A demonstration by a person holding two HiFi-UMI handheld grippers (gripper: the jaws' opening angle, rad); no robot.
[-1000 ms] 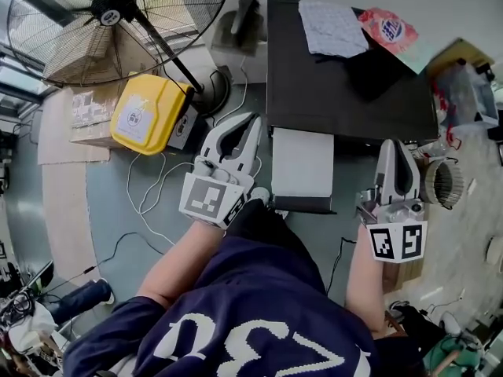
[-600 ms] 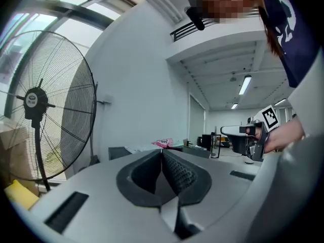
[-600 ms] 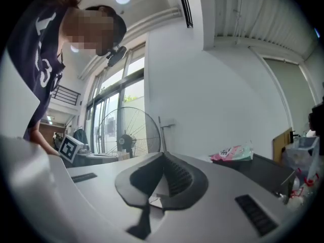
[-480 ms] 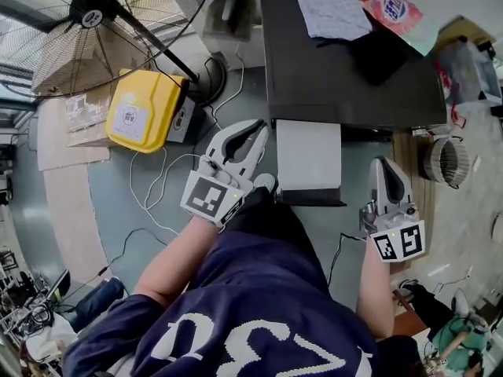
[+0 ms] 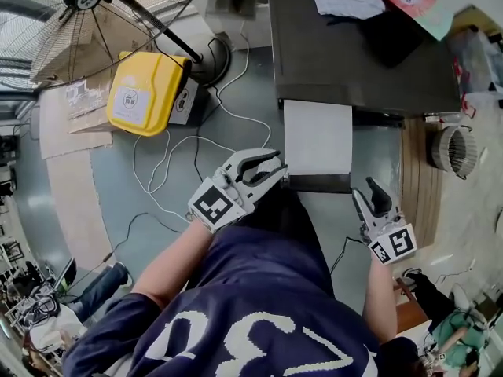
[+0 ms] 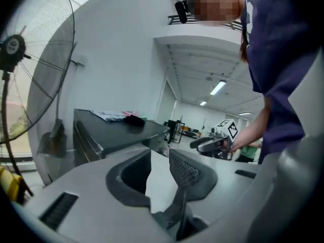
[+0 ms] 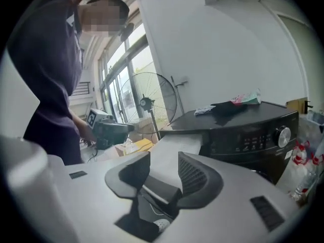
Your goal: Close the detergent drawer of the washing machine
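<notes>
White detergent drawer (image 5: 317,136) juts fully out of the dark washing machine (image 5: 346,61); closing has not begun. The left tool (image 5: 277,166) at the drawer's eight o'clock and the right tool (image 5: 363,188) at four o'clock are both opening, gripping nothing.

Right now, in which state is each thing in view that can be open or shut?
White detergent drawer: open, pulled out of the black washing machine.
Grey left tongs: opening, nothing between them.
Grey right tongs: opening, nothing between them.
Yellow plastic case: lid looks shut.
</notes>
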